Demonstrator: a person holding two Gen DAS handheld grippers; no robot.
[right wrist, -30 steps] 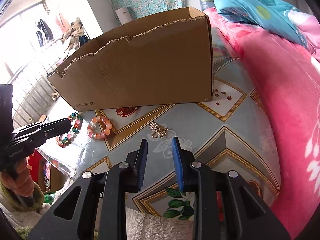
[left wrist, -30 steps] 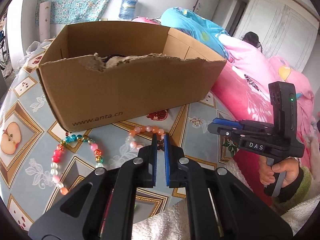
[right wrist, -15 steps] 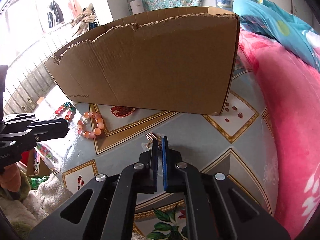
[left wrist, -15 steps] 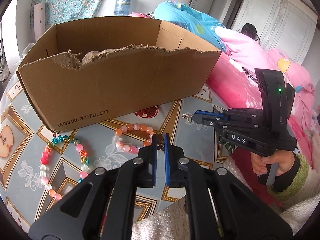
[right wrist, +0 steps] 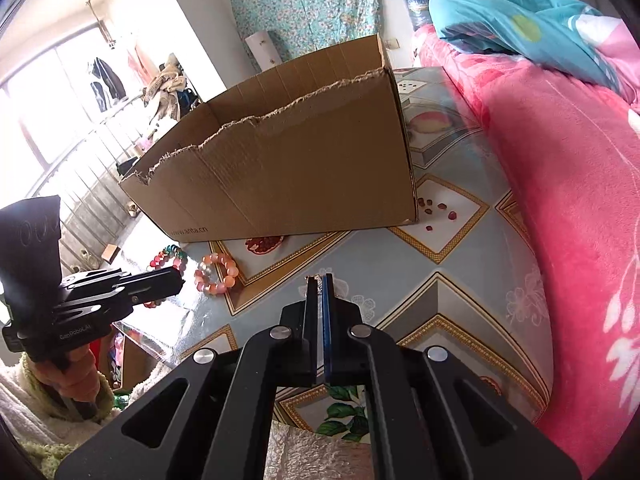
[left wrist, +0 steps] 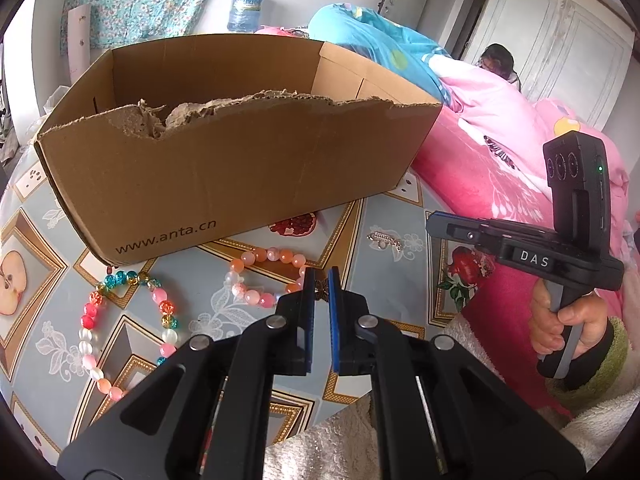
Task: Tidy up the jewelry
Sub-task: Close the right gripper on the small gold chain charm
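An open cardboard box [left wrist: 240, 168] [right wrist: 300, 168] stands on the patterned tablecloth. In front of it lie a pink-orange bead bracelet [left wrist: 264, 258] [right wrist: 218, 276] and a multicoloured bead bracelet [left wrist: 120, 320] [right wrist: 168, 254]. My left gripper [left wrist: 322, 276] [right wrist: 178, 280] hovers by the pink-orange bracelet, its pads nearly together on a small brown charm [left wrist: 322, 292]. My right gripper [right wrist: 318, 278] [left wrist: 429, 222] is shut, and a bit of a small silver piece [right wrist: 313, 277] shows at its tips. In the left wrist view the silver piece [left wrist: 384, 237] sits just left of those tips, low over the cloth.
A pink quilt [left wrist: 480, 152] [right wrist: 560, 200] borders the table on the right, with a blue blanket [right wrist: 520, 24] behind it. The table's near edge [right wrist: 160, 340] drops off at the lower left. A hand [left wrist: 568, 320] grips the right gripper's handle.
The right gripper's jaws went from apart to shut at the silver piece, then it drew back slightly to the right in the left wrist view. The left gripper kept its grip and barely moved.
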